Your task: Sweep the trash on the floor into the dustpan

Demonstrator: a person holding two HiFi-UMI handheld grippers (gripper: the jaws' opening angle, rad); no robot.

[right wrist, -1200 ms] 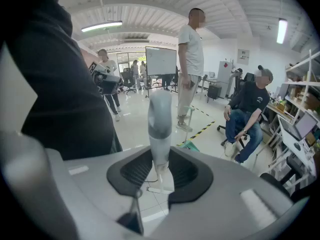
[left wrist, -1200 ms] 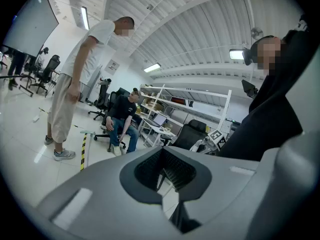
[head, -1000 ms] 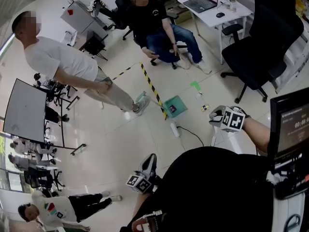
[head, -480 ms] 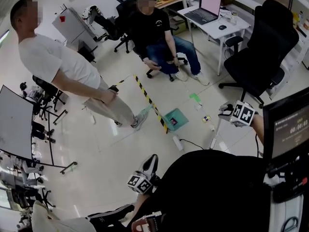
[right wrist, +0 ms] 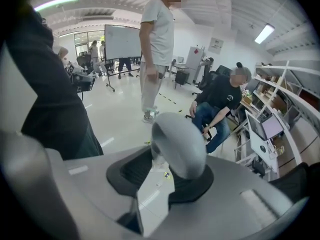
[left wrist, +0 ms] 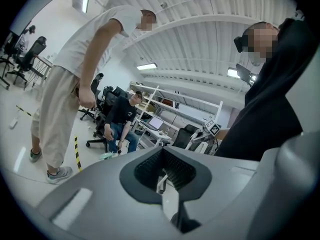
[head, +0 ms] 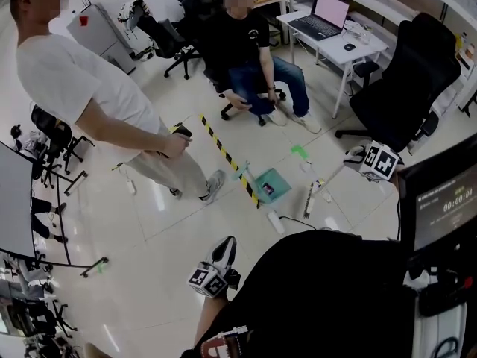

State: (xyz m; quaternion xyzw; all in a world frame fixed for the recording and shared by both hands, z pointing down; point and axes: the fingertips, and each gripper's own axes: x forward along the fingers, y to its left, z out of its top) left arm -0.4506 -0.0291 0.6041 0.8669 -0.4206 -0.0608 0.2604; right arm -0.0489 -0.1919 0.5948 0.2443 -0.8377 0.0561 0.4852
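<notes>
A teal dustpan (head: 270, 186) lies on the pale tiled floor beside a yellow-black tape line. Around it sit scraps of trash: a green piece (head: 299, 151) and small bits (head: 319, 186). My right gripper (head: 358, 156) is shut on the grey rounded top of a broom handle (right wrist: 176, 141). The pale broom stick (head: 308, 198) slants down-left to the floor just right of the dustpan. My left gripper (head: 226, 246) hangs low at my left side, far from the dustpan. Its jaws (left wrist: 167, 184) stand shut with nothing between them.
A white power strip (head: 275, 221) with a black cable lies just in front of the dustpan. A person in a white shirt (head: 89, 95) stands to the left, and another (head: 250, 43) sits behind. A black office chair (head: 410, 80), a desk (head: 335, 32) and a monitor (head: 440, 200) crowd the right.
My right gripper has moved right and farther out, and the broom's lower end has swung left toward the dustpan. The standing person has come closer. The left gripper has barely moved.
</notes>
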